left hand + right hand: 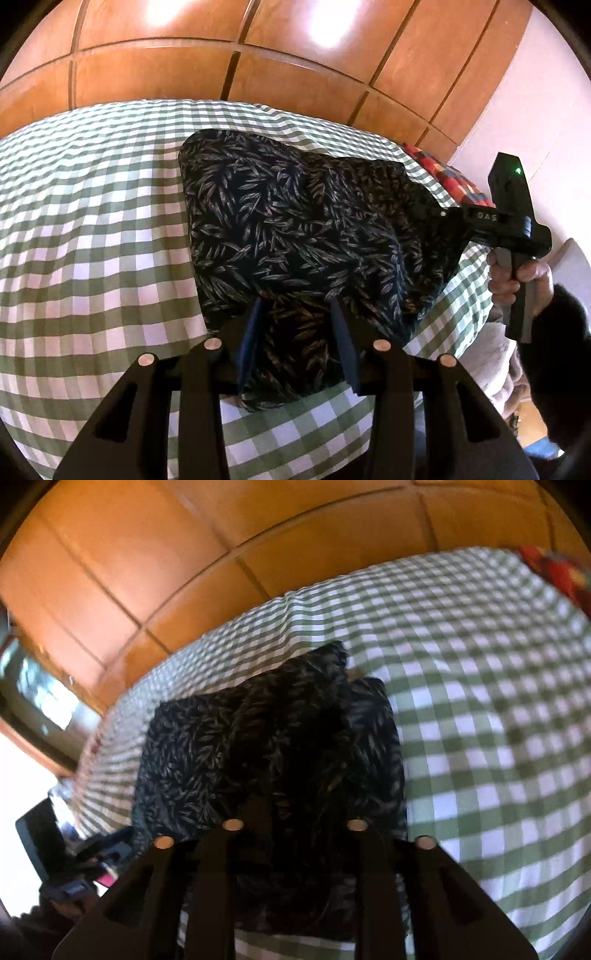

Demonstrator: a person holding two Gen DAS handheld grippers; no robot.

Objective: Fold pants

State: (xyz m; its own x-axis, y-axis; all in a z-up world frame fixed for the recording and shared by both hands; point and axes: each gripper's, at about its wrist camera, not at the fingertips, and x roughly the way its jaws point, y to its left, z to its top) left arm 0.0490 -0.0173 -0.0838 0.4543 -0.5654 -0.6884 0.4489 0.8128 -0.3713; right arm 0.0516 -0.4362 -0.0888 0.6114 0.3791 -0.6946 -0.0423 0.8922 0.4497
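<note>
**Dark leaf-print pants on a checked bed**

Item: pants [280, 229], dark fabric with a pale leaf print, lay bunched in a partly folded heap on a bed [92, 240] covered by a green-and-white checked sheet. The heap sat toward the near edge of the bed, its near end lifted.

Left gripper [301, 339]: jaws partly apart, blue pads on either side of a gathered fold of the pants, the cloth pinched between them.

Right gripper [293, 812]: pointed down at the near part of the heap; jaws partly apart (the view was blurred and dark, so whether the pads pressed the cloth could not be told). In the left wrist view its black body met the far right edge of the pants, held by a hand [517, 277] in a dark sleeve.

Surroundings: wooden panelled wardrobe doors [221, 74] behind the bed; a red patterned pillow [454, 181] at the bed's far right corner.
</note>
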